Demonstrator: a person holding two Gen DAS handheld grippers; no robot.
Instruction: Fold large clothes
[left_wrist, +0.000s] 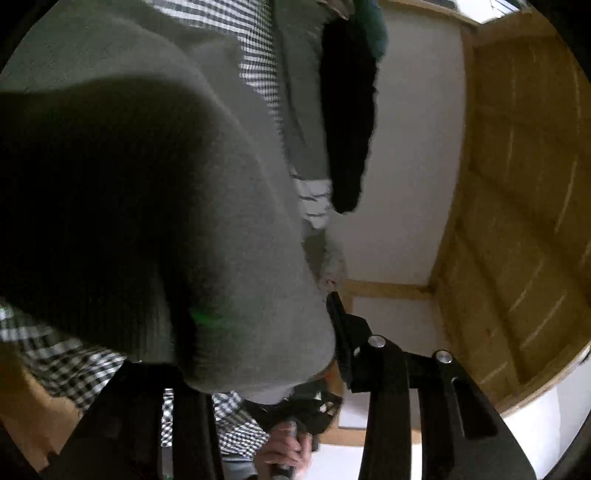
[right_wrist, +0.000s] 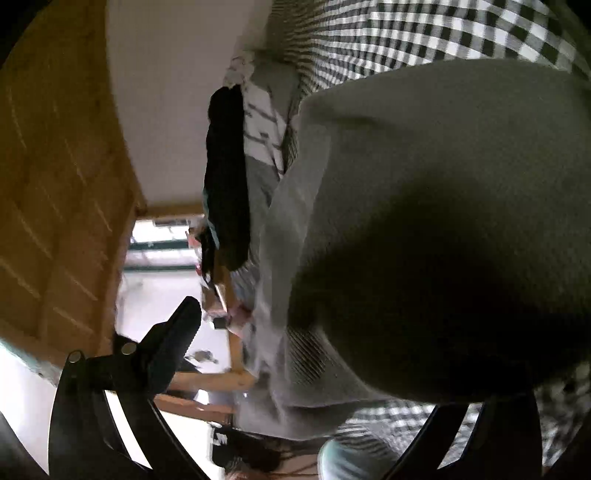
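While the grey garment (left_wrist: 155, 177) hangs in a heavy bulge across the left wrist view, it fills everything left of centre and drapes over the left gripper (left_wrist: 258, 354). One black finger (left_wrist: 343, 332) shows at right, clear of the cloth; the other is buried under fabric. Jaws look spread wide, but whether cloth is pinched I cannot tell. Checked fabric (left_wrist: 66, 354) lies near left beneath. A black garment (left_wrist: 347, 122) and a striped piece (left_wrist: 314, 199) hang far centre, with white wall (left_wrist: 406, 147) and wooden panelling (left_wrist: 517, 184) to the right.

Right wrist view: mirror situation. Grey garment (right_wrist: 443, 221) swallows the right side, over the right gripper (right_wrist: 314, 350). Left finger (right_wrist: 177, 332) stands free against a bright background; the right one is hidden. Grip cannot be told. Checked fabric (right_wrist: 443, 29) is far right.

Judgement: garment is lifted between both tools, mid-fold. Keep both held edges level and taut, lower evenly, and avoid bunching.
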